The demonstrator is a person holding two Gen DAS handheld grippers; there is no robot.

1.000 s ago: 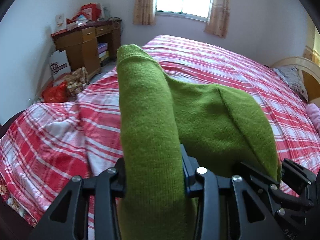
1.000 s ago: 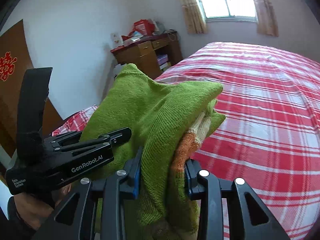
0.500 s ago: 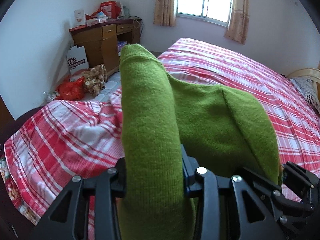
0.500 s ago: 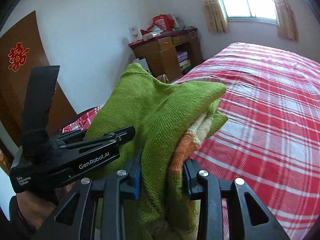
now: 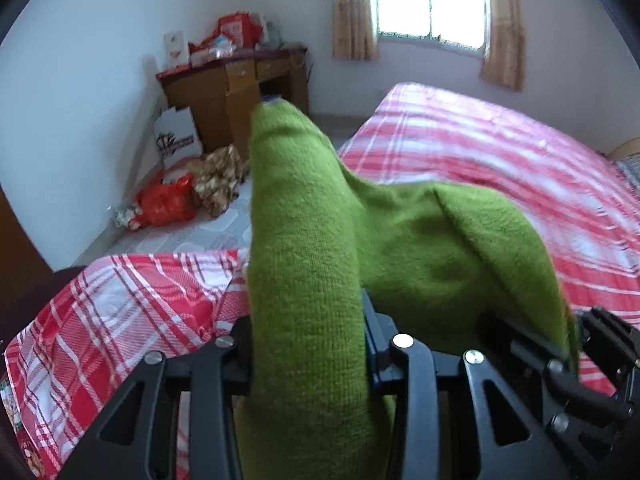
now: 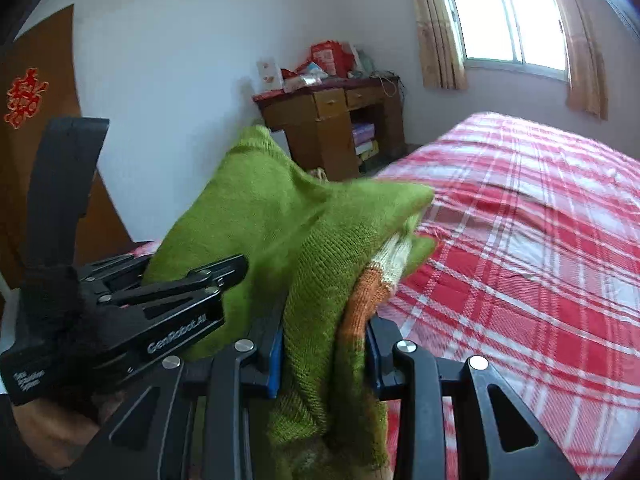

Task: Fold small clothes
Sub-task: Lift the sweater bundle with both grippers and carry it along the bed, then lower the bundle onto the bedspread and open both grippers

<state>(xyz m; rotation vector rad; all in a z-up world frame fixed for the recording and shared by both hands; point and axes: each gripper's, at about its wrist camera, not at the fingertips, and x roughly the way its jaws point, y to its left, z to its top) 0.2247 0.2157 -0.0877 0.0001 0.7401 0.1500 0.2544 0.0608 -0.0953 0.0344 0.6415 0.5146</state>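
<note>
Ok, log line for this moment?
left gripper: shut on green sweater | right gripper: shut on green sweater | sweater: bunched, held above plaid bed

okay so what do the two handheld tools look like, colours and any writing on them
Both are black, angular frames with silver screw heads. The right tool has blue pads inside its fingers. The left tool, seen from the right wrist camera, carries white "GenRobot.AI" lettering, a small white label and a black strap.

The sweater [image 6: 280,216] is green, with an orange and cream band at one edge. The bedsheet [image 6: 540,220] is red-and-white plaid. The desk [image 5: 240,92] is brown; the curtains [image 6: 440,28] tan.
</note>
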